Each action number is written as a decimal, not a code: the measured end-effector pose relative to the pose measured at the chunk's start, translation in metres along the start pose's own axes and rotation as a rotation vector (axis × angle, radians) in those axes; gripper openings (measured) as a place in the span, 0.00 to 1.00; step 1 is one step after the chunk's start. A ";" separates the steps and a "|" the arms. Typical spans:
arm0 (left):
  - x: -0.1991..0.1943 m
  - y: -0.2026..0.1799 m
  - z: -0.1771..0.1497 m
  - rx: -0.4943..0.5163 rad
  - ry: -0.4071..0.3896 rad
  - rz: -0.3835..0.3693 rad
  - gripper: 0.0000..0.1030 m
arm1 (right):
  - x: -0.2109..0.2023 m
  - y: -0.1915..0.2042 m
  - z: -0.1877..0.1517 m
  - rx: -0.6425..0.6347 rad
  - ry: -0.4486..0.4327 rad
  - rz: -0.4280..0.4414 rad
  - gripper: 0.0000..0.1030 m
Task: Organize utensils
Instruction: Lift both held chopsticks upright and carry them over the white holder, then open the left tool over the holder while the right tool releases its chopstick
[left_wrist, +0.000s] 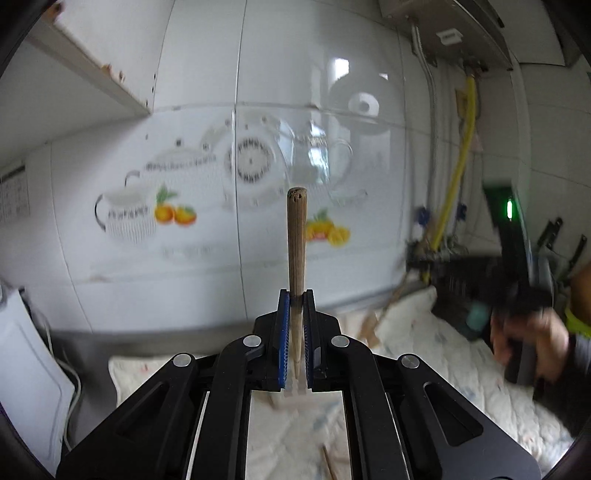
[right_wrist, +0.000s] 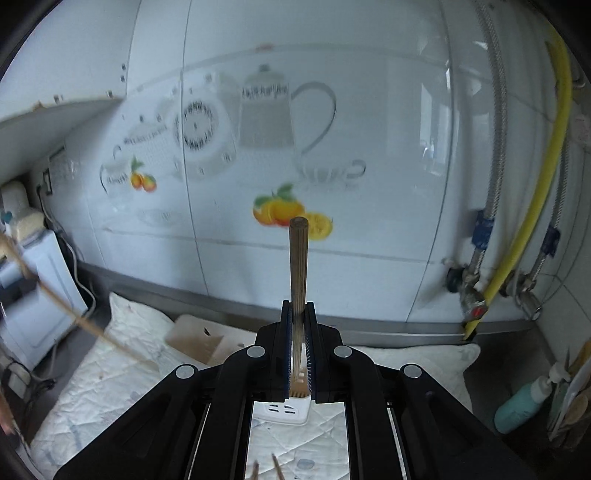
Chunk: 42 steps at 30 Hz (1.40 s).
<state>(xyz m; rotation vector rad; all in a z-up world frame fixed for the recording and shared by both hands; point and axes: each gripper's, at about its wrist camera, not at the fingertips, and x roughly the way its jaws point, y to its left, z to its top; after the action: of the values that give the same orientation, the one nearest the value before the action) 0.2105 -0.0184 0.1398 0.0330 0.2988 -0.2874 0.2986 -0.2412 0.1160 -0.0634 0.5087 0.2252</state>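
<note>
My left gripper (left_wrist: 296, 295) is shut on a wooden chopstick (left_wrist: 296, 240) that sticks up past the blue pads toward the tiled wall. In the right wrist view my right gripper (right_wrist: 298, 306) is shut on a second wooden chopstick (right_wrist: 298, 266), also pointing up and forward. Below the right gripper's jaws sits a white slotted utensil holder (right_wrist: 284, 411) on the quilted cloth (right_wrist: 110, 380). Loose chopsticks (right_wrist: 277, 470) lie on the cloth near the bottom edge; one loose chopstick (left_wrist: 327, 461) also shows in the left wrist view. A person's hand (left_wrist: 528, 332), blurred, holds the other gripper at the right.
A beige board with a slot (right_wrist: 199, 339) lies on the cloth by the wall. A teal bottle (right_wrist: 521, 406) and wooden spoons stand at the right. A yellow hose (right_wrist: 532, 206) and metal pipes run down the wall. A white appliance (right_wrist: 33, 295) with cables stands at the left.
</note>
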 end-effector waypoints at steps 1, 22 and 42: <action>0.005 0.000 0.003 -0.002 -0.007 0.009 0.05 | 0.007 0.000 -0.004 0.000 0.009 0.001 0.06; 0.110 0.030 -0.023 -0.109 0.167 0.031 0.06 | 0.035 0.001 -0.040 -0.024 0.070 0.014 0.22; 0.004 0.006 -0.038 -0.093 0.101 0.000 0.39 | -0.085 0.008 -0.101 -0.016 -0.005 0.077 0.40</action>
<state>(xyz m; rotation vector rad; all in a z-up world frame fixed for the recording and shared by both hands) 0.2052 -0.0110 0.1025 -0.0445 0.4126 -0.2724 0.1764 -0.2618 0.0694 -0.0586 0.5045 0.3047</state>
